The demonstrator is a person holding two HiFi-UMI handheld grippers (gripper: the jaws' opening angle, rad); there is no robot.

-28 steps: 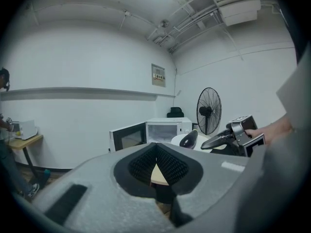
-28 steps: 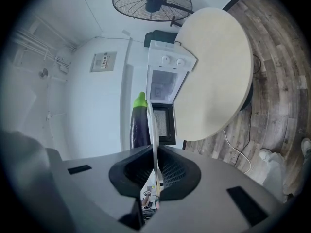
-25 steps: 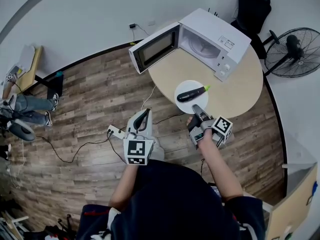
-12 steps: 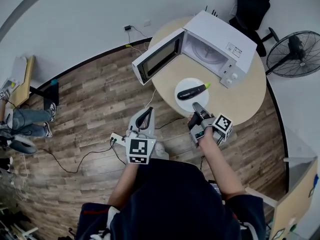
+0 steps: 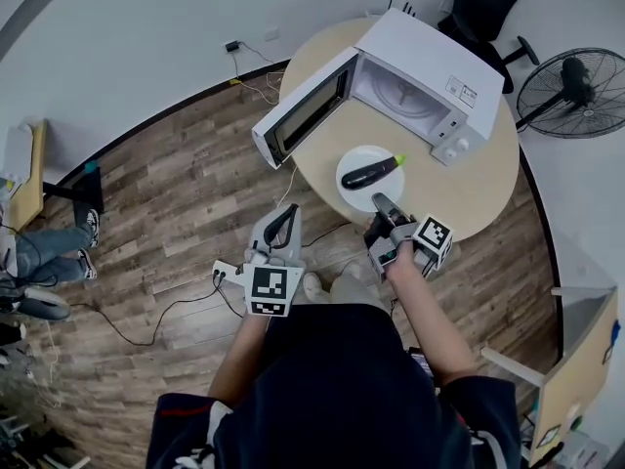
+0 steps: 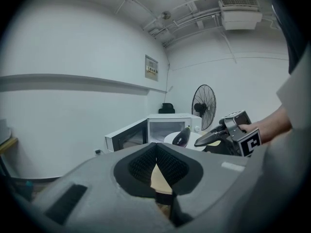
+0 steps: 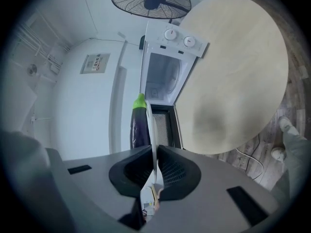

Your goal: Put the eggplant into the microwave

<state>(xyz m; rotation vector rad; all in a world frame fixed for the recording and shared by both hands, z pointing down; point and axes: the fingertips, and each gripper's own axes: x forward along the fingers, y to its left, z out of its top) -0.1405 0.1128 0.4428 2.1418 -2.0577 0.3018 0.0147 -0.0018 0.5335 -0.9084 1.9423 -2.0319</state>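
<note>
No legible txt: wall sign (image 6: 151,68), microwave label (image 5: 466,93) too small.

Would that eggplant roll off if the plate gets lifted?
Likely: the eggplant is rounded and glossy, lying loose on the plate. It looks firm, so probably won't flop. The right gripper pinches only the rim, so tilting seems possible.

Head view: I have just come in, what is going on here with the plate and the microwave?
A person holds a gripper in each hand. The right gripper has its fingers shut on the rim of a white plate that carries the eggplant, at the near side of the round table. The microwave stands behind with its door swung open; the eggplant is not yet inside. The left gripper is shut and holds nothing.
</note>
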